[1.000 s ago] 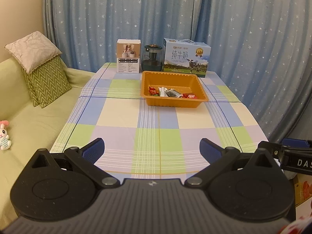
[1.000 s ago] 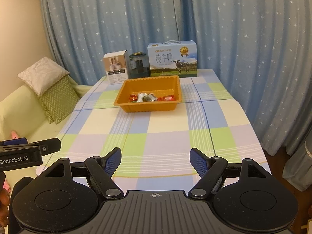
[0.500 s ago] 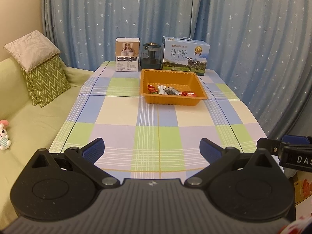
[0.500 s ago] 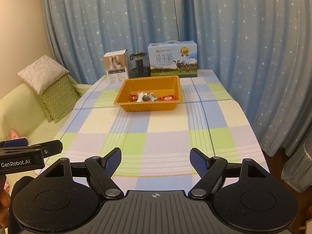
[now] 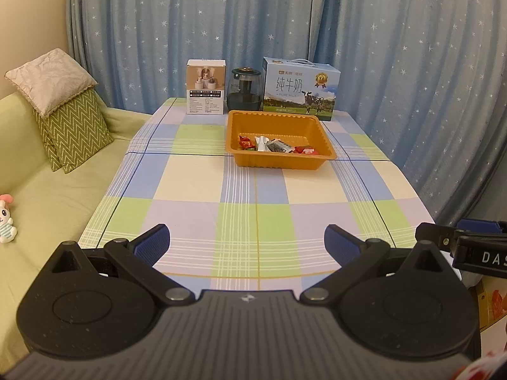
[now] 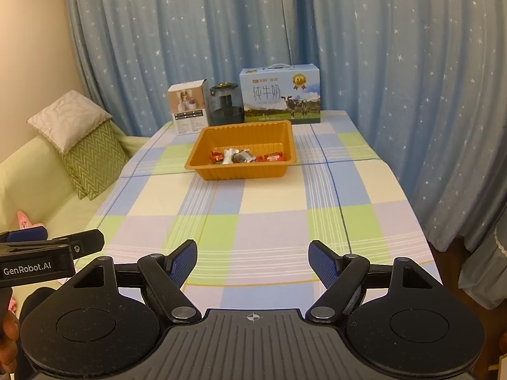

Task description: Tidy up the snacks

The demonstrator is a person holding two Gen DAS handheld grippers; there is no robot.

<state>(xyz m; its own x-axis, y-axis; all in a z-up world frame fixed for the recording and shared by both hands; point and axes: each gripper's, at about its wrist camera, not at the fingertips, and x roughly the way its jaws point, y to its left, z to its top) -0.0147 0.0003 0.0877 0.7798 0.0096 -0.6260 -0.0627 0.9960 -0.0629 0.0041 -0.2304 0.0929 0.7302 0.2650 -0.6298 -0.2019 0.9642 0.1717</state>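
Observation:
An orange plastic tray [image 5: 282, 125] [image 6: 240, 134] stands on the far half of the checked table. Several wrapped snacks [image 5: 275, 146] [image 6: 245, 155] lie along its near inside wall, red, white and dark wrappers. My left gripper [image 5: 247, 243] hovers open over the table's near edge, far short of the tray, nothing between its blue pads. My right gripper [image 6: 253, 261] is likewise open and empty above the near edge. Each gripper shows at the side of the other's view.
Behind the tray stand a small white box [image 5: 206, 86], a dark glass jar [image 5: 244, 89] and a blue milk carton box [image 5: 301, 88]. A green sofa with cushions [image 5: 63, 117] runs along the left. Starred blue curtains [image 6: 380, 47] hang behind and to the right.

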